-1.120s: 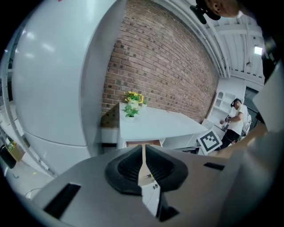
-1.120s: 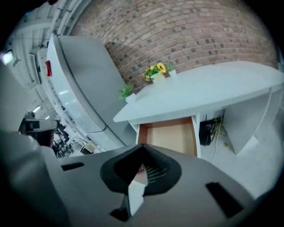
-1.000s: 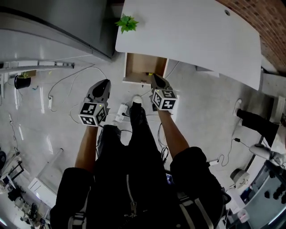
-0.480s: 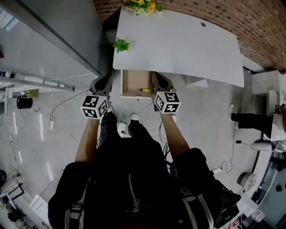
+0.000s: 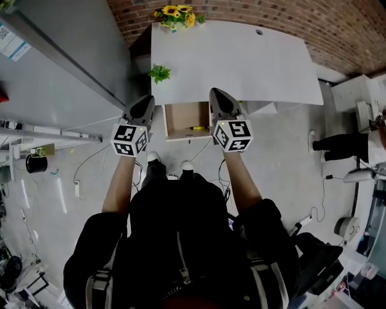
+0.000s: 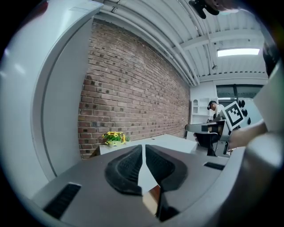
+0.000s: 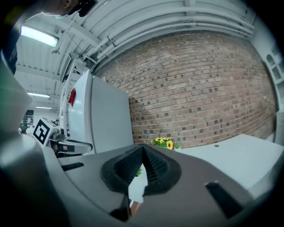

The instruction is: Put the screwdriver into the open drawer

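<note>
Look for the screwdriver [image 5: 196, 128] as a small yellow streak lying on the floor of the open drawer [image 5: 178, 116], towards its front right corner, just under the near edge of the white worktop [image 5: 241, 60]. Judge the placing as good as done, with only the pull-back left to handle. Note the left gripper [image 5: 145, 102] just left of the drawer and the right gripper [image 5: 216, 95] just right of it, neither touching the screwdriver. Read both pairs of jaws as closed on nothing: only a thin slit on the left, tips meeting on the right. Hold them so and draw both straight back towards the body, clear of the drawer sides and front, so as not to nudge the drawer or roll the screwdriver. Mind the small green plant [image 5: 159, 73] at the worktop corner, close beside the left gripper. Leave the flowers [image 5: 175, 12] at the far edge well alone.
</note>
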Available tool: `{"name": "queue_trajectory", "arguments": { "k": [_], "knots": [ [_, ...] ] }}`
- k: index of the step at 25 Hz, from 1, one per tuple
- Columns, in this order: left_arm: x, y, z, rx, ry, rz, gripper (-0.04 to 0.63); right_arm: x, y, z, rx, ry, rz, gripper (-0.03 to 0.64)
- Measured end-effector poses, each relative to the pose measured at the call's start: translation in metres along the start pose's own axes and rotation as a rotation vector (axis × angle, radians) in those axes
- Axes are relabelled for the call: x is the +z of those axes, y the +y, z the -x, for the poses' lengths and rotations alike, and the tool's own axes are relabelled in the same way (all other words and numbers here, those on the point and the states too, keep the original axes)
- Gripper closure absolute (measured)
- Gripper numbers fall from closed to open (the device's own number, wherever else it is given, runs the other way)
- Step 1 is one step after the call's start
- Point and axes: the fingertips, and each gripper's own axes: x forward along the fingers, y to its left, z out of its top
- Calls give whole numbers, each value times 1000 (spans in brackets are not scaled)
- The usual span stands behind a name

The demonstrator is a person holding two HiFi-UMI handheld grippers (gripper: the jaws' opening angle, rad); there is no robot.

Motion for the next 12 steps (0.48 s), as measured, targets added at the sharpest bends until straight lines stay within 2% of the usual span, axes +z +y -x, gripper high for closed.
{"name": "queue_trajectory", "arguments": {
  "k": [12],
  "knots": [
    [-8, -24, -17, -22, 17, 7, 555, -9, -17, 13, 8, 30, 10, 611]
  ]
}}
